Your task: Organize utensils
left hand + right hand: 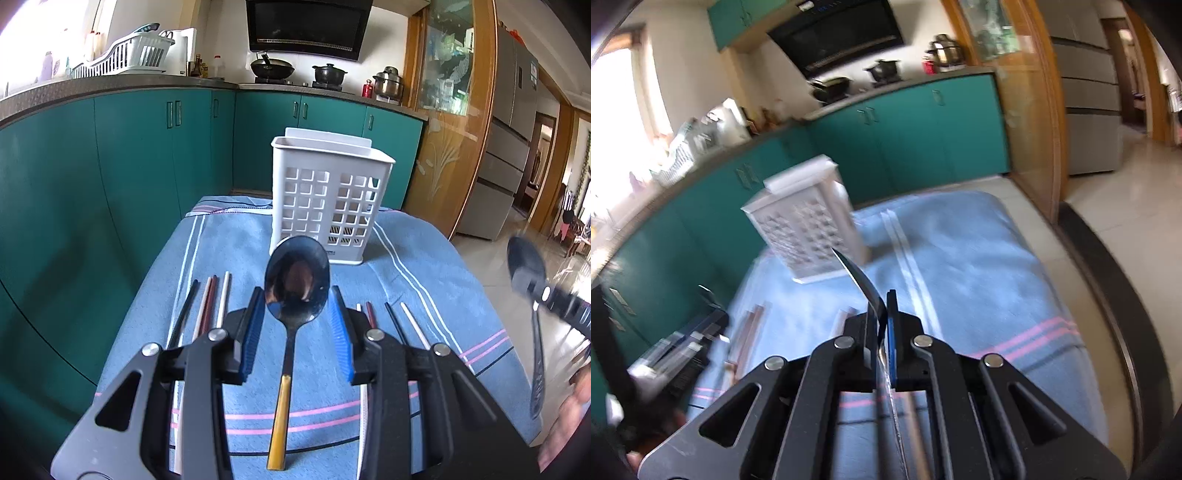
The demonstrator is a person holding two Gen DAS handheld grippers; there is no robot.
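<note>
A gold-handled spoon (295, 295) lies on the blue towel (424, 280), bowl toward the white slotted utensil holder (328, 199). My left gripper (298, 314) is open, its blue pads on either side of the spoon's neck, not touching it. Chopsticks (210, 302) lie left of the spoon and more chopsticks (402, 321) lie to its right. My right gripper (882, 314) is shut on a dark metal spoon (860, 280), held edge-on above the towel (979, 258), right of the holder (809, 229). That spoon also shows at the right edge of the left wrist view (526, 266).
The towel covers a small table with drop-offs on all sides. Teal kitchen cabinets (129, 155) stand behind and to the left. A wooden glass-door frame (454, 147) is at right, with tiled floor (1126, 177) beyond. The left gripper shows blurred in the right wrist view (687, 347).
</note>
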